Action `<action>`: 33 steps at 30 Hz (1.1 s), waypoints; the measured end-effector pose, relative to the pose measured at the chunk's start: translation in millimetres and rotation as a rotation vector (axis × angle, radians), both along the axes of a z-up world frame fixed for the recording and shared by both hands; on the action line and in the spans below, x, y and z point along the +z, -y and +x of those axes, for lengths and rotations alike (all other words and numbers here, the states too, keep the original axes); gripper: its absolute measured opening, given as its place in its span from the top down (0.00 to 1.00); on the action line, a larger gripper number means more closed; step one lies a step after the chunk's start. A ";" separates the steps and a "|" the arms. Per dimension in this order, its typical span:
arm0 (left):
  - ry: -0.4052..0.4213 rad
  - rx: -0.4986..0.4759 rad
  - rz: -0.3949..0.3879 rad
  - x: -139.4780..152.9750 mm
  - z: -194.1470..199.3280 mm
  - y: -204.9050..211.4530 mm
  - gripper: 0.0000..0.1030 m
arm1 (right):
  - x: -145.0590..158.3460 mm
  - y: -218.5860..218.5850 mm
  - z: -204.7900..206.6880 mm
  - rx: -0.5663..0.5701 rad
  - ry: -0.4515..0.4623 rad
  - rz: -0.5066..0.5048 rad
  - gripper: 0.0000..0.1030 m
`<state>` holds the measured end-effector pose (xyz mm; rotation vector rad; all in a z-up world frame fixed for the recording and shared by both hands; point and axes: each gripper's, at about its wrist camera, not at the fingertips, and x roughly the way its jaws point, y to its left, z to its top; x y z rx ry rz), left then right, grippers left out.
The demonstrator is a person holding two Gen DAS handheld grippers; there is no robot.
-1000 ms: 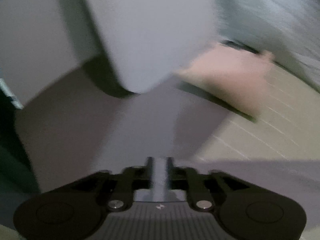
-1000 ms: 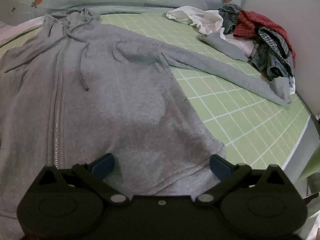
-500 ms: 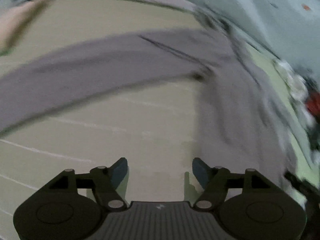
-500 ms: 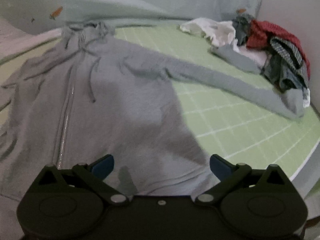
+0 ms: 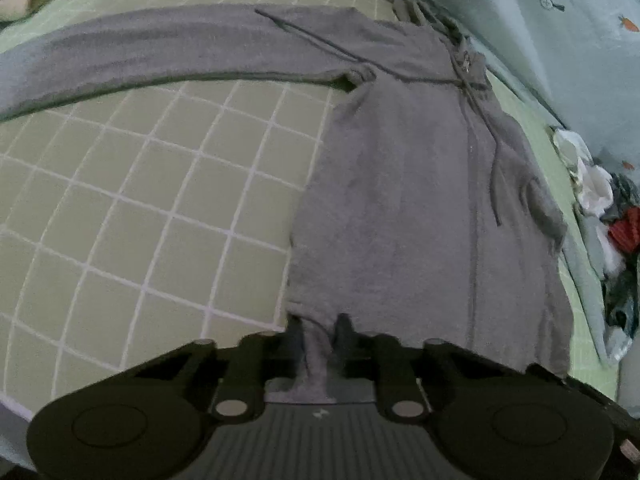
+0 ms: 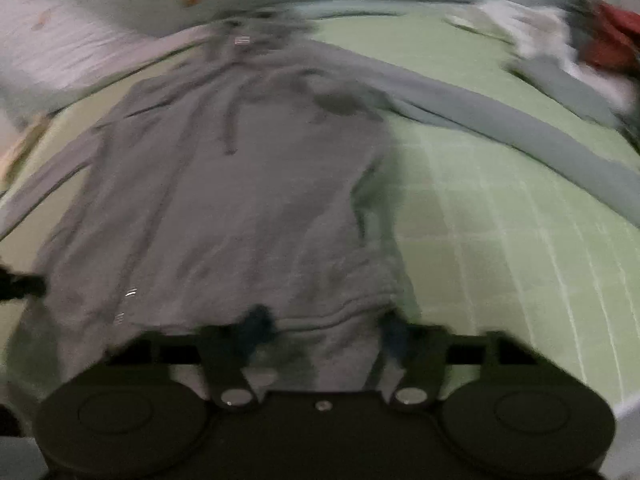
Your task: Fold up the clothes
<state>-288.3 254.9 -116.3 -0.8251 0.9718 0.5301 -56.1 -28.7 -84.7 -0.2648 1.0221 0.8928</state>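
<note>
The grey hoodie lies flat along my bed's near edge. My left gripper pinches its hem corner; my right gripper, blurred, has just been closing over the hem, grip uncertain. Lifting unevenly could skew the fold.

You've got a grey zip-up hoodie lying flat and face up on the bed, zipper shut down the middle, drawstrings loose on the chest, hood bunched at the far end. One sleeve runs straight out sideways, the other sleeve angles off toward the far corner, both flat. The near hem is gathered and lifted at its two corners, with a fold of hem fabric pinched at one corner and the other corner rumpled, blurred.
</note>
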 end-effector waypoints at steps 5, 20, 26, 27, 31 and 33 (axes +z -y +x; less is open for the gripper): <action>0.067 0.038 0.098 58.1 -9.7 11.5 0.90 | 45.8 20.5 -0.7 0.026 -0.062 0.184 0.93; -0.227 0.071 0.098 17.5 -8.3 18.6 0.46 | 9.3 23.1 6.9 -0.100 -0.066 -0.107 0.35; -0.207 -0.004 0.167 26.3 8.2 28.3 0.28 | -2.1 16.9 5.0 -0.024 -0.165 -0.020 0.83; -0.208 -0.014 0.169 25.6 10.4 30.9 0.28 | 0.6 17.2 3.7 -0.018 -0.166 -0.009 0.90; -0.235 -0.046 0.182 18.7 17.8 36.8 0.28 | 26.4 43.0 4.0 -0.051 -0.223 0.223 0.93; -0.260 -0.053 0.181 14.4 19.8 39.0 0.28 | 20.9 49.8 10.6 -0.102 -0.245 0.180 0.93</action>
